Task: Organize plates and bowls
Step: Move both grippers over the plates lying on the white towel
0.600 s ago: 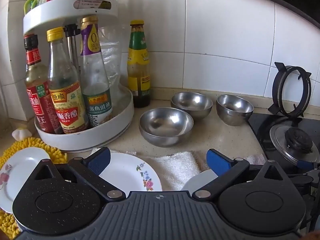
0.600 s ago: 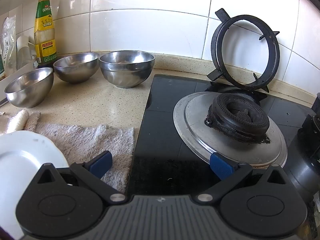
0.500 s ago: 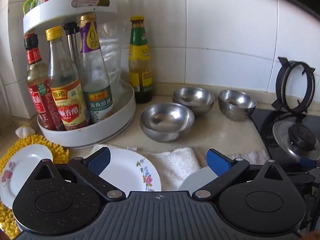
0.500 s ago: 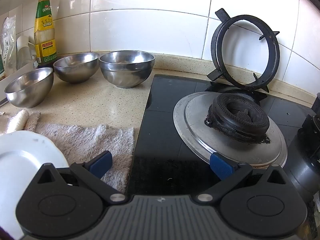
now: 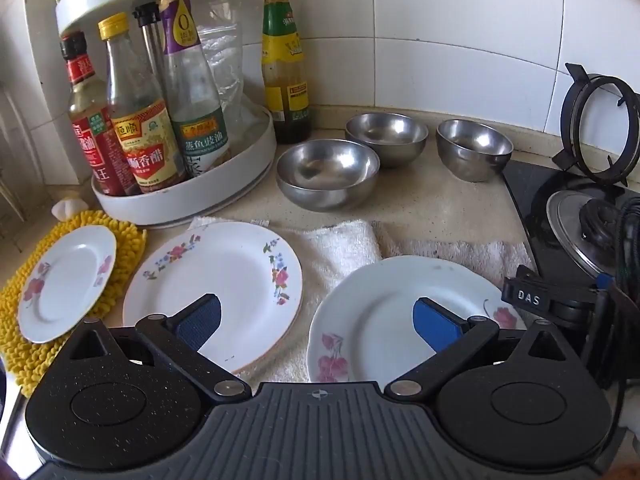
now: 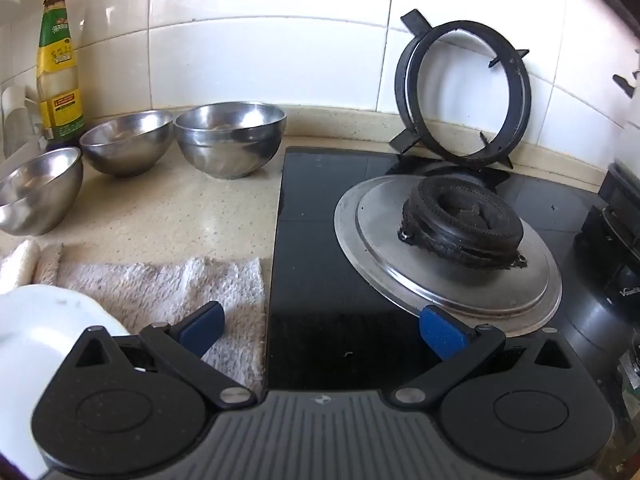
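Three floral white plates lie on the counter in the left wrist view: a small plate (image 5: 64,280) on a yellow mat (image 5: 128,240), a middle plate (image 5: 224,276) and a right plate (image 5: 384,312) on a white towel (image 5: 340,244). Three steel bowls stand behind: left bowl (image 5: 328,172), middle bowl (image 5: 386,138), right bowl (image 5: 474,148). My left gripper (image 5: 318,320) is open and empty above the gap between the middle and right plates. My right gripper (image 6: 322,330) is open and empty over the stove's edge; the bowls (image 6: 230,138) and right plate (image 6: 40,320) show at its left.
A white turntable rack (image 5: 200,196) with sauce bottles stands at the back left, a green-labelled bottle (image 5: 286,64) beside it. The black stove (image 6: 320,240) with burner (image 6: 464,220) and a leaning pan ring (image 6: 464,92) lies to the right. Tiled wall behind.
My left gripper has pulled back and risen, so all three plates now show in full. The right gripper has not moved.
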`<state>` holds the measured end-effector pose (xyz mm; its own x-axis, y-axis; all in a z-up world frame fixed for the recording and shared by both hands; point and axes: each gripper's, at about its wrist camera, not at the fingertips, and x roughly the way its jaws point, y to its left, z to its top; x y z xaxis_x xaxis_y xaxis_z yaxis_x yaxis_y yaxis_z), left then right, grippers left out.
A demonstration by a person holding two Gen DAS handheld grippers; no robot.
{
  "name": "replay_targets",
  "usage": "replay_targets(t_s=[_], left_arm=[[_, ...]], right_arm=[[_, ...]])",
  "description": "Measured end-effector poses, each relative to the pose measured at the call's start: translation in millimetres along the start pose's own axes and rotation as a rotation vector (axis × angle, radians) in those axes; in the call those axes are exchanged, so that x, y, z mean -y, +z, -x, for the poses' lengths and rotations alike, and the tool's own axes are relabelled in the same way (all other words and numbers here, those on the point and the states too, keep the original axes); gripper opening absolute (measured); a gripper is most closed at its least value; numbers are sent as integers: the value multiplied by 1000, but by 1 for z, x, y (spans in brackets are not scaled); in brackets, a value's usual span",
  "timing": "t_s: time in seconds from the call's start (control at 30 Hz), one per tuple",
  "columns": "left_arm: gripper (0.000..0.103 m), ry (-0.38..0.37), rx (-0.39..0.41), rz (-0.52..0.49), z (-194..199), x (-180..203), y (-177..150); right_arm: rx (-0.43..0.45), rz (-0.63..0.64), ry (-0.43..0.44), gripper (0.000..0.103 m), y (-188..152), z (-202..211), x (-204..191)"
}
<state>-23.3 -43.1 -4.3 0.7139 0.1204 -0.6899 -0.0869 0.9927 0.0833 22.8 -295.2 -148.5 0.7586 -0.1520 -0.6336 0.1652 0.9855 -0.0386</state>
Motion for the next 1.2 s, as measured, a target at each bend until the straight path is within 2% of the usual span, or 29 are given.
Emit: replay_targets(t_s=[0.1,0.17,0.2,0.23,0.37,0.43,0.6,0.8,1.2], left_arm=[[103,10,14,-1,5,-2,0],[103,14,14,-2,7,-4,-1],[103,14,12,-1,8,-8,-1],[103,11,11,1,8,-12,-3],[103,2,7,20,11,-31,-8],[103,-5,1,33,11,-40,-10],[103,-1,11,34,18,-57,-14],[103,11,15,69,26,-89,-21],[103,22,38,114,46,-135,-40]], right_arm=[[-58,31,59,103,5,2,3],[-110,96,149,103,7,9,6],[-128,127,193,98,7,16,5],[-114,125,198,98,6,29,5],[46,68,223,103,1,99,-3],[115,89,240,103,5,130,-17],[207,118,200,103,13,172,-58],[250,128,226,103,3,204,-91],[245,199,164,103,-22,214,-132]])
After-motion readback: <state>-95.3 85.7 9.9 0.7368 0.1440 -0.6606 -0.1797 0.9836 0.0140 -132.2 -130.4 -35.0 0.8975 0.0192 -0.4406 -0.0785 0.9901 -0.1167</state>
